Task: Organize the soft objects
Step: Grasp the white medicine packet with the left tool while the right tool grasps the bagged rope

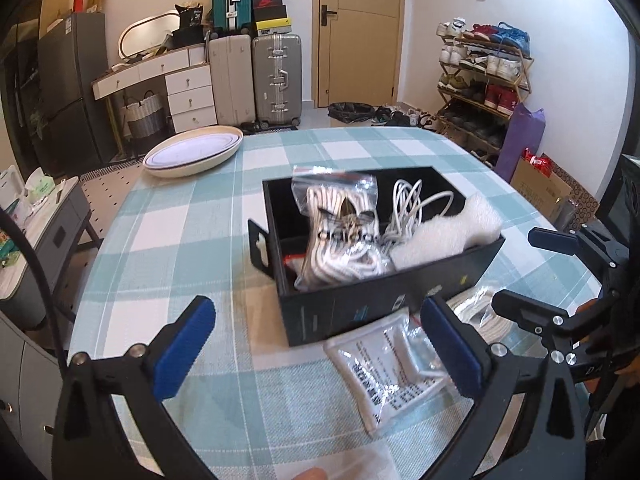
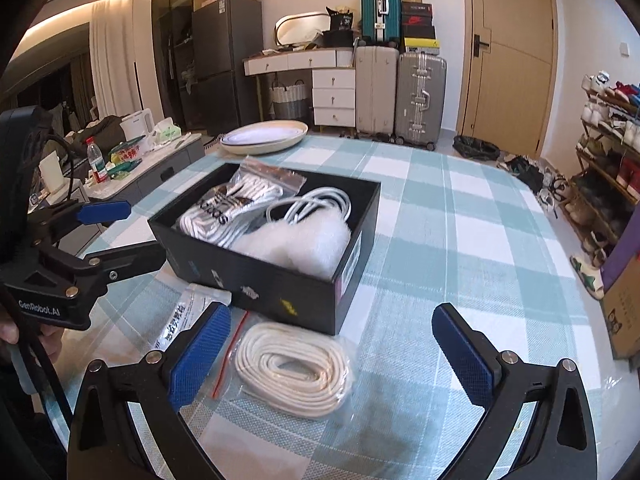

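Note:
A black box (image 1: 360,304) (image 2: 280,284) stands on the checked table. It holds a bag of white striped socks (image 1: 340,232) (image 2: 228,208), a white cable (image 1: 416,204) (image 2: 316,204) and a white fluffy item (image 1: 444,232) (image 2: 296,240). In front of the box lie a clear bag with a printed label (image 1: 392,376) (image 2: 188,312) and a bagged coil of cream cord (image 2: 296,376) (image 1: 480,312). My left gripper (image 1: 316,348) (image 2: 132,232) is open and empty above the labelled bag. My right gripper (image 2: 332,360) (image 1: 516,272) is open and empty over the cord coil.
A cream oval tray (image 1: 192,152) (image 2: 264,138) sits at the table's far left corner. The tablecloth (image 1: 360,148) (image 2: 460,240) extends right of the box. Suitcases, drawers, a shoe rack and a side cabinet stand beyond the table.

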